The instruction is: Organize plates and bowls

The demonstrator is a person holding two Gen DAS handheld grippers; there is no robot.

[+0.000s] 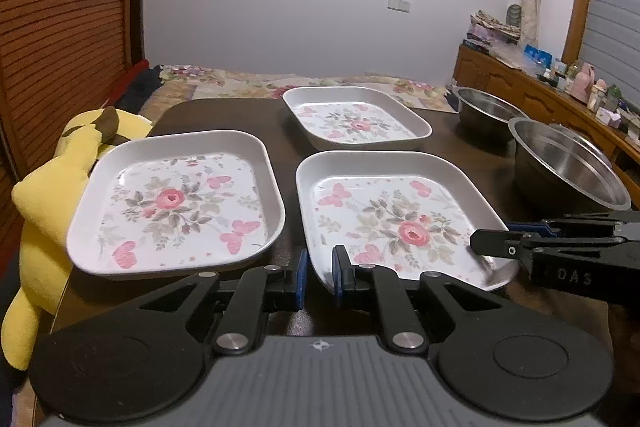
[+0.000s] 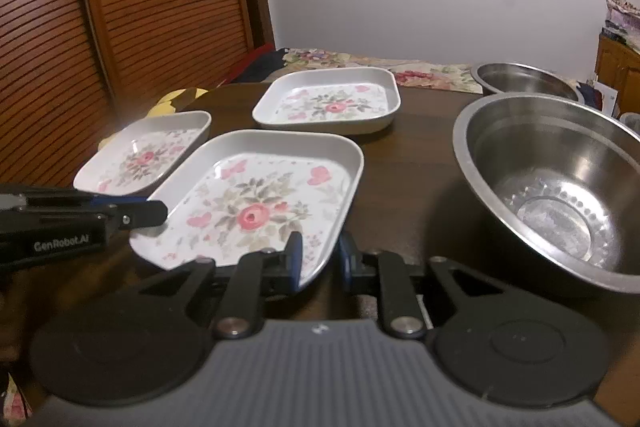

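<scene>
Both the left gripper (image 1: 319, 275) and right gripper (image 2: 320, 259) were clamped on the near plate (image 1: 396, 219) by opposite corners; uneven lifting could've tipped it into the steel bowl (image 2: 560, 187) beside it.

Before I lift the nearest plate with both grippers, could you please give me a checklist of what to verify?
1. Left gripper grips the near plate: ok, shut on its near left corner.
2. Right gripper grips it too: cannot tell; the rim sits between the pads, but a gap shows beside the outer pad.
3. Near plate carries nothing: ok.
4. Left plate stands clear of it: ok, bare table between them.
5. Big bowl stands clear of the right gripper: ok, apart.
6. Far plate is free for stacking: ok, nothing in it.
</scene>
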